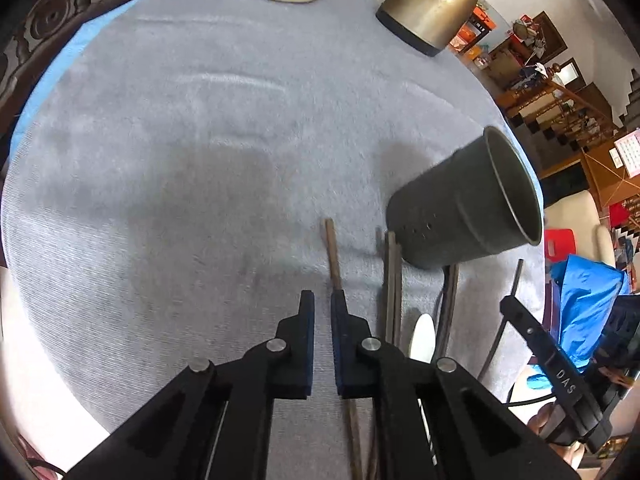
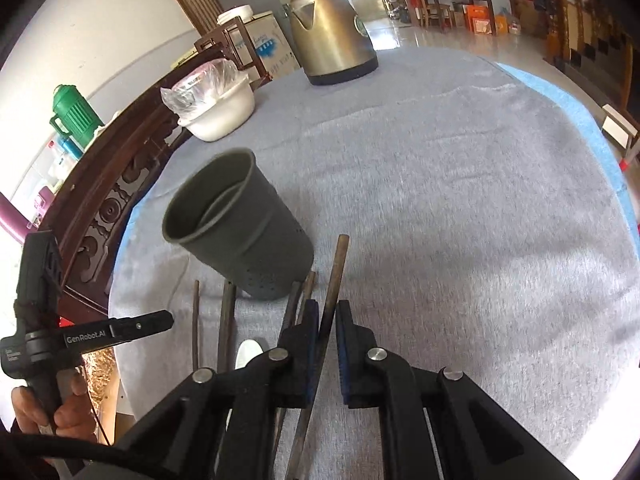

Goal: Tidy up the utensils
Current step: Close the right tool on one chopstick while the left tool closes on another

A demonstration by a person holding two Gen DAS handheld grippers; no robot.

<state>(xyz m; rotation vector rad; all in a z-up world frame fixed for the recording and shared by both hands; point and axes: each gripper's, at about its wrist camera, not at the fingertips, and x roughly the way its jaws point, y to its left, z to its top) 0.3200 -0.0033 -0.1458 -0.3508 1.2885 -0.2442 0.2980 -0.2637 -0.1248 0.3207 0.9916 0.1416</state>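
A dark grey utensil holder cup (image 1: 468,208) stands on the grey tablecloth; it also shows in the right wrist view (image 2: 240,224). Several brown chopsticks (image 1: 390,280) lie beside its base. In the left wrist view, my left gripper (image 1: 322,304) is open, with one chopstick (image 1: 331,252) lying under its right finger. In the right wrist view, my right gripper (image 2: 327,312) has its jaws a little apart around one chopstick (image 2: 334,280), which leans against the left pad. A white spoon (image 2: 248,354) lies by the chopsticks.
A brass-coloured kettle (image 2: 330,28) and a white bowl (image 2: 220,110) with a plastic bag stand at the far side of the round table (image 2: 480,200). A carved wooden chair back (image 2: 104,216) lines the table's left edge.
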